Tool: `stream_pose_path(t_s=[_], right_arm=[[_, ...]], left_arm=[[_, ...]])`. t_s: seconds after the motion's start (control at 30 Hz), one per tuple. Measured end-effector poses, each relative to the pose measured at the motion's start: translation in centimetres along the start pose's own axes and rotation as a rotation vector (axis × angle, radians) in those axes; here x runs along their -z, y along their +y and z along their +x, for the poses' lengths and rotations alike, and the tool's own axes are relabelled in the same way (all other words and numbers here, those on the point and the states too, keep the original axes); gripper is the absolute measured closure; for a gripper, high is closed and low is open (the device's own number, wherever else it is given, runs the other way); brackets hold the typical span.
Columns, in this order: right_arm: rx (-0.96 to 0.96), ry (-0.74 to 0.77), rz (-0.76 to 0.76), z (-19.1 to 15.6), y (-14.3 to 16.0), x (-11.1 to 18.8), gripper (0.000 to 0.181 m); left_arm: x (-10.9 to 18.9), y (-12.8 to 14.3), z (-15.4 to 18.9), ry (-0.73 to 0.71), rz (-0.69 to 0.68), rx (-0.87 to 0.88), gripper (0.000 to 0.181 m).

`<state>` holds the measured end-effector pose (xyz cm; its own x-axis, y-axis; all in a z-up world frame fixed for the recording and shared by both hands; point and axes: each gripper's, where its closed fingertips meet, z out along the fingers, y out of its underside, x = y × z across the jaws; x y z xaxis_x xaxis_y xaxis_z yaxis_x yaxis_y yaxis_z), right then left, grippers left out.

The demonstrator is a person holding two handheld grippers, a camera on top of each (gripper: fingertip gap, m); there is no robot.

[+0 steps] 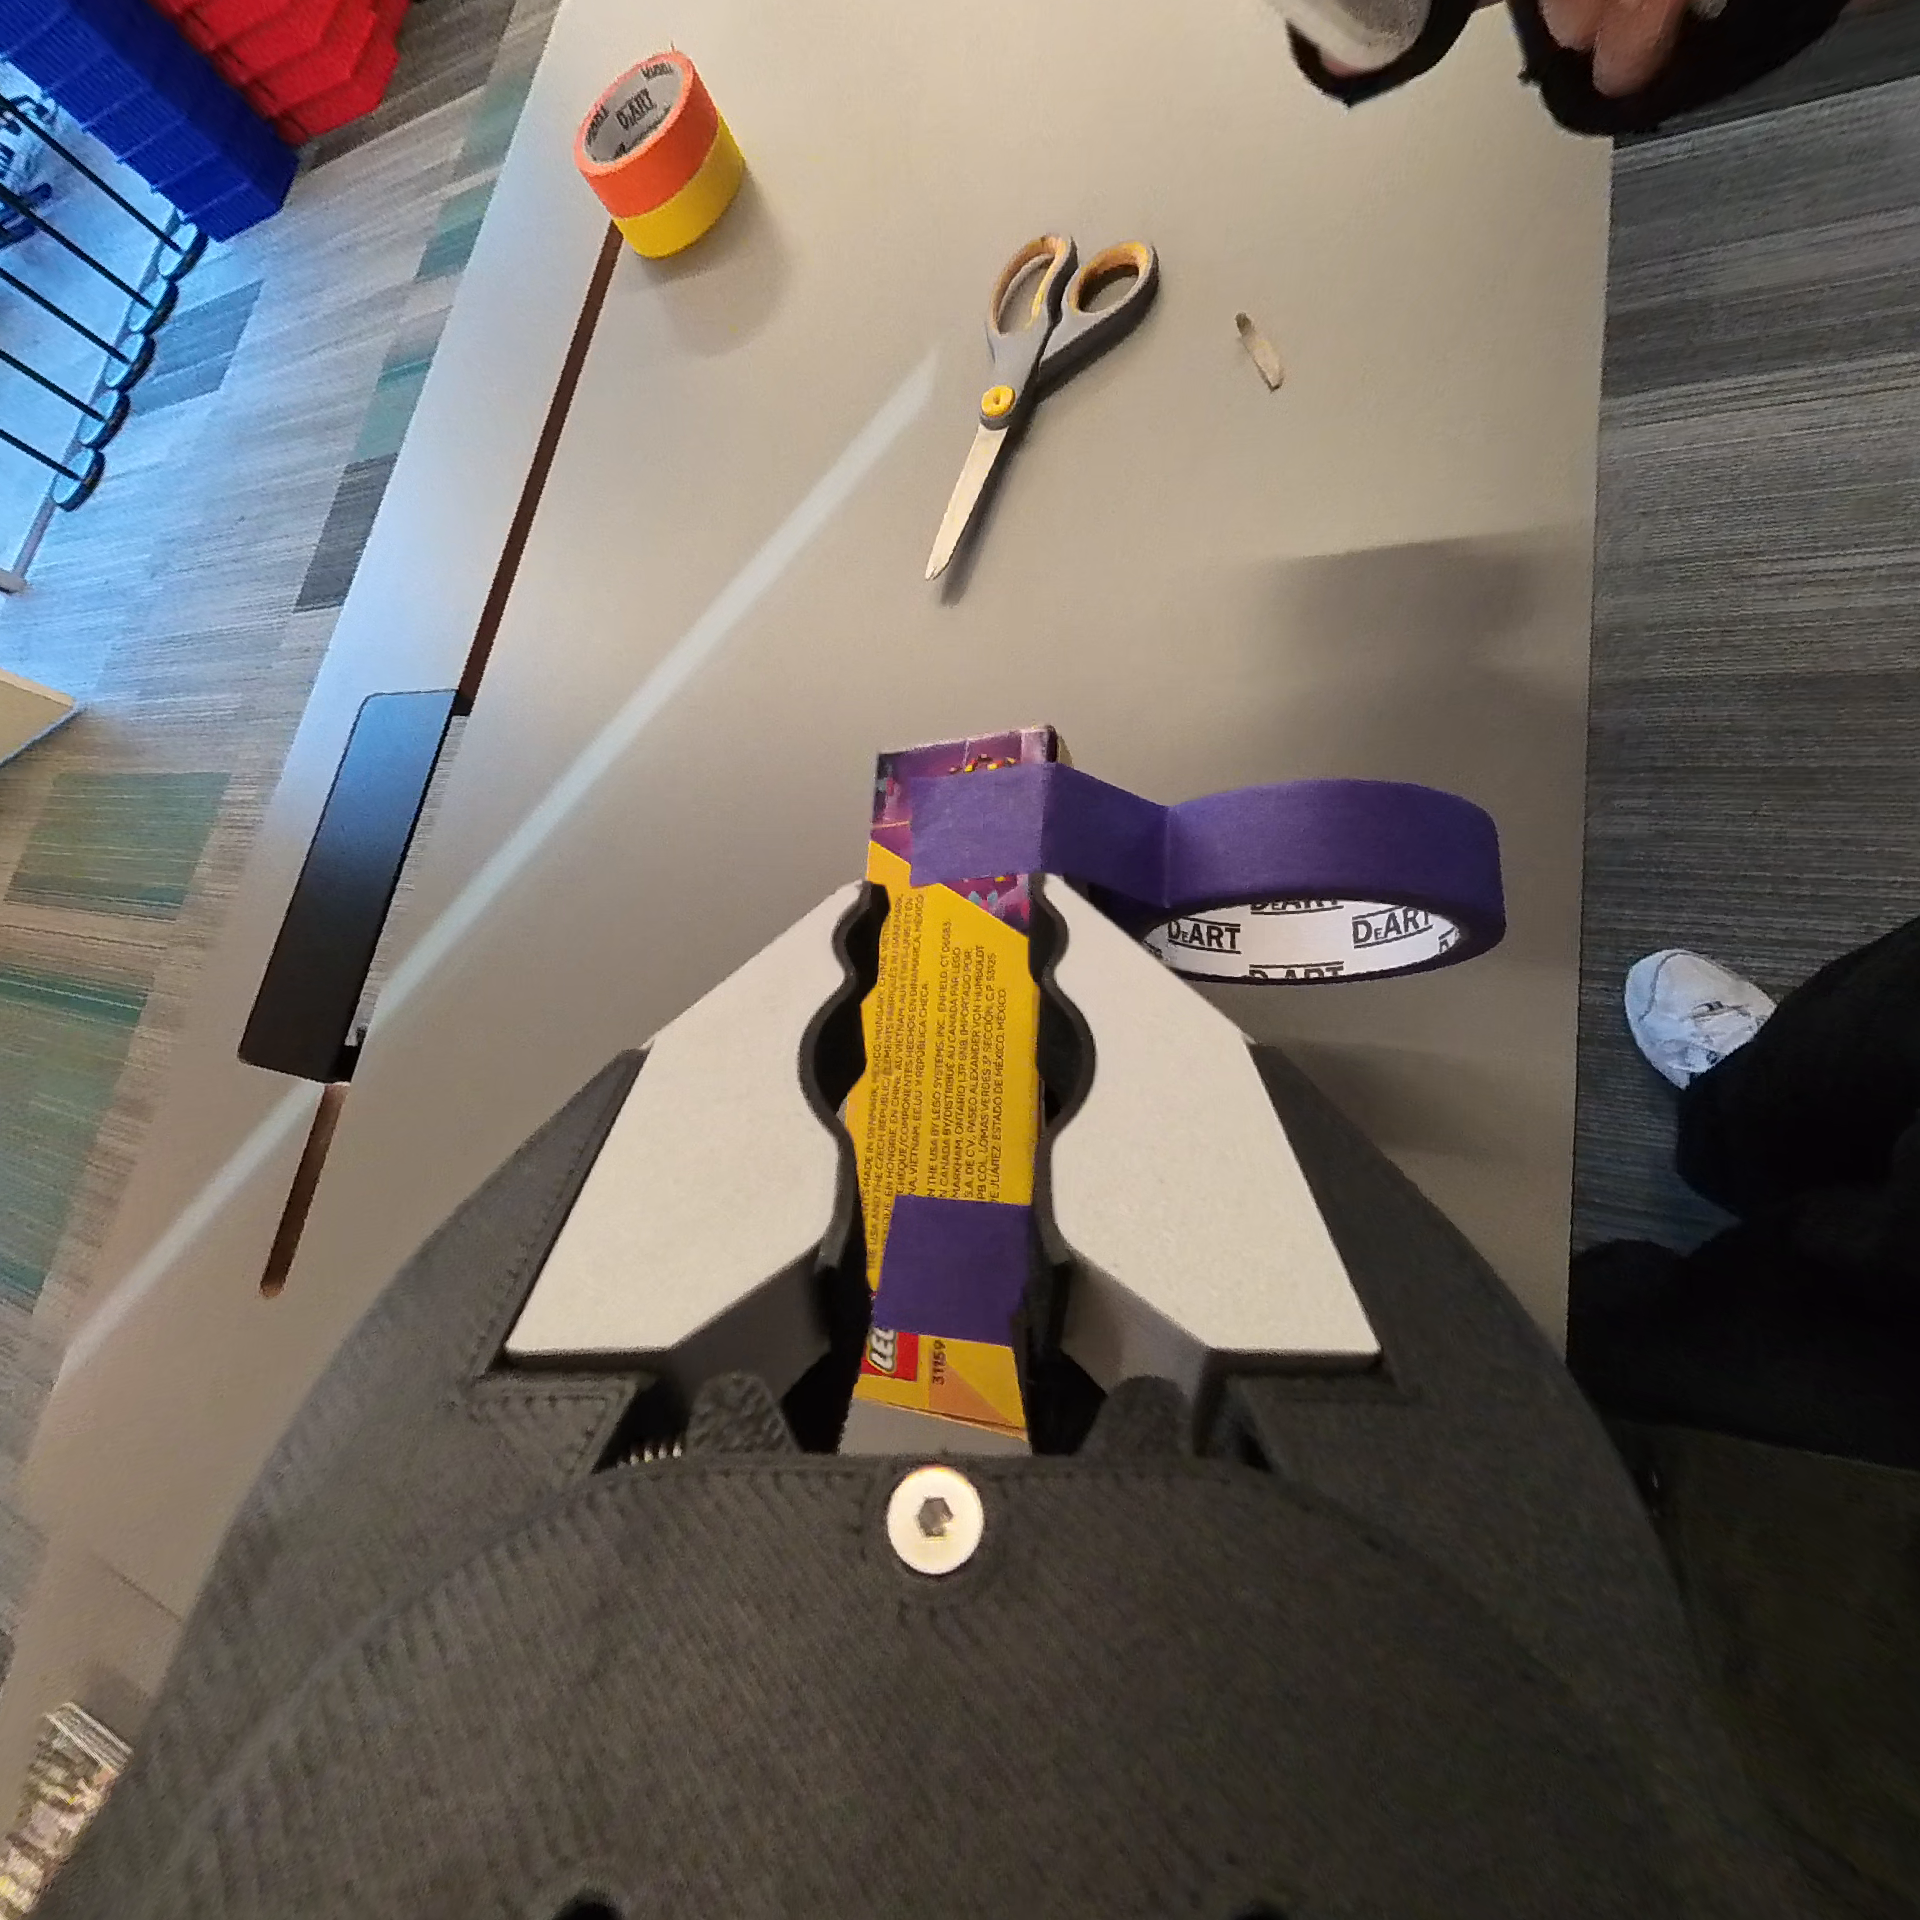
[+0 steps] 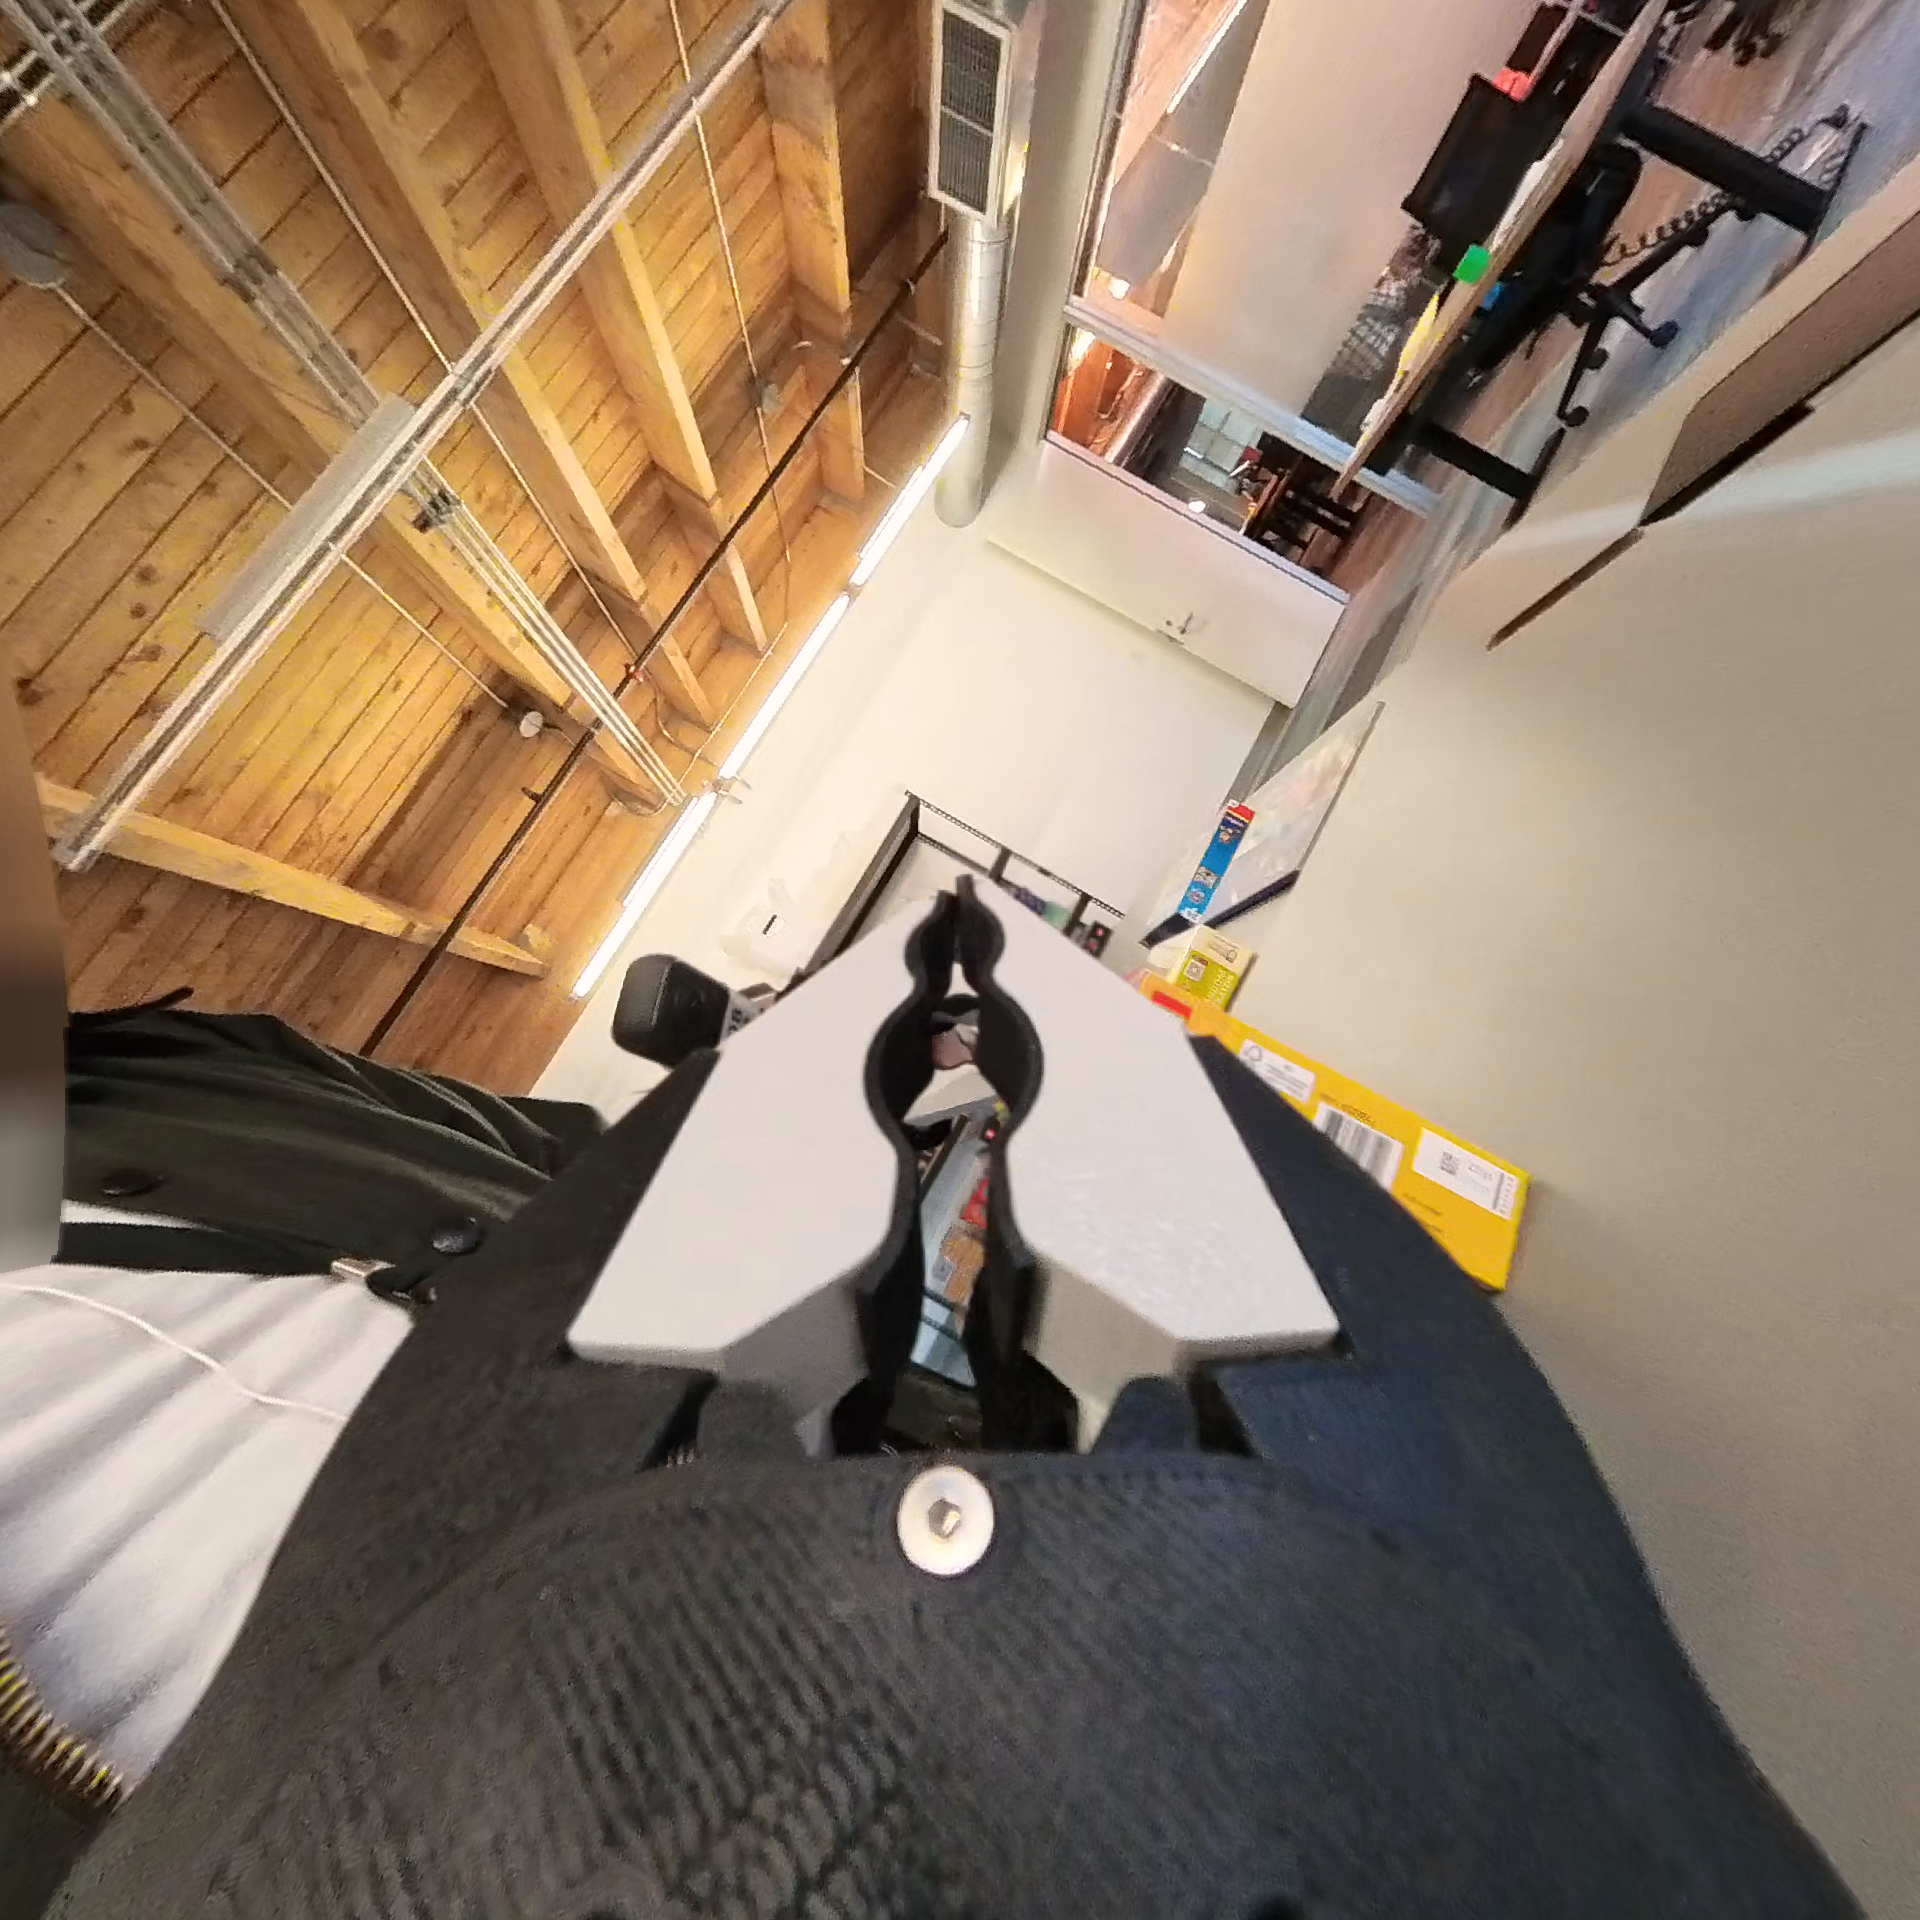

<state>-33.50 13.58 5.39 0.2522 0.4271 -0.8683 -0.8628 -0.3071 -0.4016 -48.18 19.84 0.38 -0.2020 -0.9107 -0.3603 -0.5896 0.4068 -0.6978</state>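
Note:
In the left wrist view my left gripper (image 1: 954,894) is shut on the narrow side of a yellow and purple cardboard box (image 1: 951,1039), which stands up between the fingers above the grey table (image 1: 1247,623). A strip of purple tape (image 1: 977,826) is stuck near the box's far end and runs right to its purple roll (image 1: 1340,852), which hangs beside the box. A second purple strip (image 1: 951,1268) wraps the box near my palm. My right gripper (image 2: 958,914) is shut with nothing between its fingertips and points up into the room. It also shows blurred at the top right of the left wrist view (image 1: 1382,42).
Grey and yellow scissors (image 1: 1023,384) lie on the table beyond the box. Stacked orange and yellow tape rolls (image 1: 660,156) stand at the far left. A small scrap (image 1: 1259,351) lies right of the scissors. A black panel (image 1: 348,883) sits at the table's left edge. A yellow box (image 2: 1382,1153) shows in the right wrist view. My right fingertips sit around 15 cm from my left ones.

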Motion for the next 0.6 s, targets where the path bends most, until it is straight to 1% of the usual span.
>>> stream_pose_path(t_s=[0.07,0.2,0.27,0.33,0.37,0.4,0.43,0.5,0.53,0.6], right_arm=[[-0.012,0.015,-0.046,0.0,0.7,-1.2,0.181],[-0.191,0.127,-0.326,1.7,5.5,-5.9,0.181],[-0.174,0.207,-0.490,2.2,8.0,-8.2,0.181],[-0.146,0.270,-0.651,2.5,10.4,-9.8,0.181],[-0.141,0.297,-0.713,2.7,11.3,-10.3,0.181],[-0.140,0.316,-0.751,2.9,12.0,-10.8,0.181],[-0.149,0.333,-0.778,3.1,12.4,-11.2,0.181],[-0.178,0.381,-0.823,4.1,13.3,-11.3,0.181],[-0.194,0.406,-0.832,4.7,13.6,-11.2,0.181],[-0.279,0.391,-0.783,4.8,13.3,-11.7,0.181]], left_arm=[[0.0,0.0,-0.1,0.003,-0.010,0.002,0.157],[-0.2,1.0,0.2,0.039,-0.043,0.045,0.167],[-0.3,1.4,0.1,0.036,-0.053,0.058,0.168],[-0.2,1.5,-0.5,0.012,-0.055,0.088,0.153],[-0.2,1.6,-0.7,0.009,-0.057,0.110,0.138],[-0.3,1.7,-0.7,0.020,-0.066,0.138,0.126],[-0.4,1.9,-0.6,0.039,-0.073,0.172,0.121],[-0.5,2.1,-0.5,0.077,-0.075,0.243,0.119],[-0.5,2.2,-0.4,0.104,-0.076,0.277,0.123],[-0.6,2.3,-0.1,0.158,-0.075,0.341,0.134]])
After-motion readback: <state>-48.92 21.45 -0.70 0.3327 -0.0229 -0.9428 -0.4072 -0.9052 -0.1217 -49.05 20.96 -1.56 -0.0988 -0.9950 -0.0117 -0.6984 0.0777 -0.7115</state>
